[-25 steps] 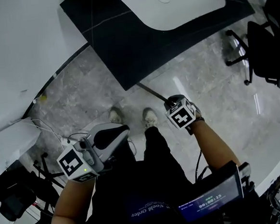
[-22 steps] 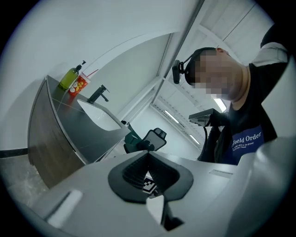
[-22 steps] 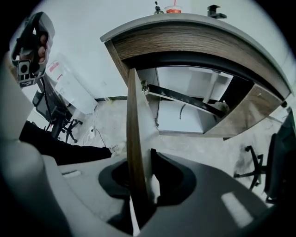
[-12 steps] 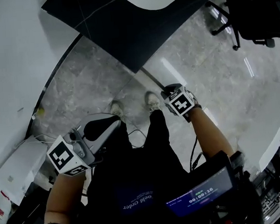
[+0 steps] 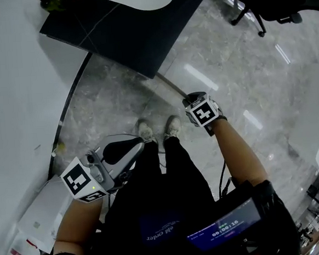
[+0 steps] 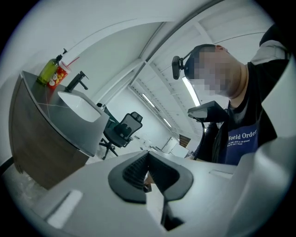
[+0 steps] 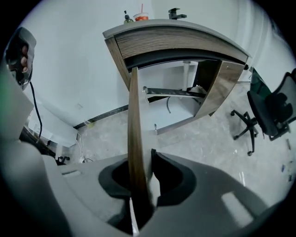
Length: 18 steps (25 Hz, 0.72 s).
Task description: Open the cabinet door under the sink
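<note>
The right gripper points steeply down and its fingers are clamped on the free edge of the cabinet door. The door is a thin wood-grain panel seen edge-on, running from between the fingers up to the left front corner of the cabinet under the sink. It stands swung well out from the curved cabinet front, so the white inside and a pipe show behind it. At the right side of the opening, what looks like a second door panel also stands angled outward.

In the head view the same door shows as a narrow dark line from the corner of the dark worktop to the right gripper, above the person's shoes on the grey stone floor.

The left gripper is held level near the person's left thigh, well apart from the cabinet. In the left gripper view its fingers are closed together with nothing between them. That left gripper looks past the end of the worktop, which carries the white sink, a black faucet and a green bottle. A black office chair stands beyond on the floor.
</note>
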Motion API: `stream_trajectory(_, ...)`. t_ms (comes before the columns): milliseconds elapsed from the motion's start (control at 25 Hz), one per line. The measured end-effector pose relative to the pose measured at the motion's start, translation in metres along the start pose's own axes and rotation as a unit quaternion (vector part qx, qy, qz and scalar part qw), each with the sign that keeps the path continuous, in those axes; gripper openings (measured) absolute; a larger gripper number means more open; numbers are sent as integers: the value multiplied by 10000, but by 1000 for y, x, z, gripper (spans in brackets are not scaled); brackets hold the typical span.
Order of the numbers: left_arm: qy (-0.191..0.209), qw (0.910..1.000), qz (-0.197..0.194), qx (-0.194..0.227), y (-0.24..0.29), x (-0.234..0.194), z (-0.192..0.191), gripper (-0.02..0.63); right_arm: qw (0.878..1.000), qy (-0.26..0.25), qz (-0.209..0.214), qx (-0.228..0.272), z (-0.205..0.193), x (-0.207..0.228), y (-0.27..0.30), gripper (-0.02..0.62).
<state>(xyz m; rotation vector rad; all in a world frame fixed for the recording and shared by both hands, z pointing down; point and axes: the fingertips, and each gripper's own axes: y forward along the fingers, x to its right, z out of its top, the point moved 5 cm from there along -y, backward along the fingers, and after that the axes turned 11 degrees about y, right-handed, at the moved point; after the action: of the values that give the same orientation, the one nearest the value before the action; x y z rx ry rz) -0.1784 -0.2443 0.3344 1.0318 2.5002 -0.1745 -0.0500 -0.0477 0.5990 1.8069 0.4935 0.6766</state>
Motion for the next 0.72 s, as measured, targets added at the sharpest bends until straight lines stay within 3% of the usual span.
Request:
stream_trajectory(200,-29,9993,-336,-153,27,8,-13,0,9989,-304,-271,249,4,2,-4,100)
stream_trajectory(480,108,9968,-744,-262,42,34,2,0,9902,-200,-605,1240,4,-6,-65,120)
stream_trajectory(600,288,9950,-936,-176,47,45,25,0,9864,-192,-466,1567,-7,-21,-119,120)
stream_trajectory(720,522,9924,-1119,-11,54,61,54,0,9765,51,12,2154,-17,-37,-183,120)
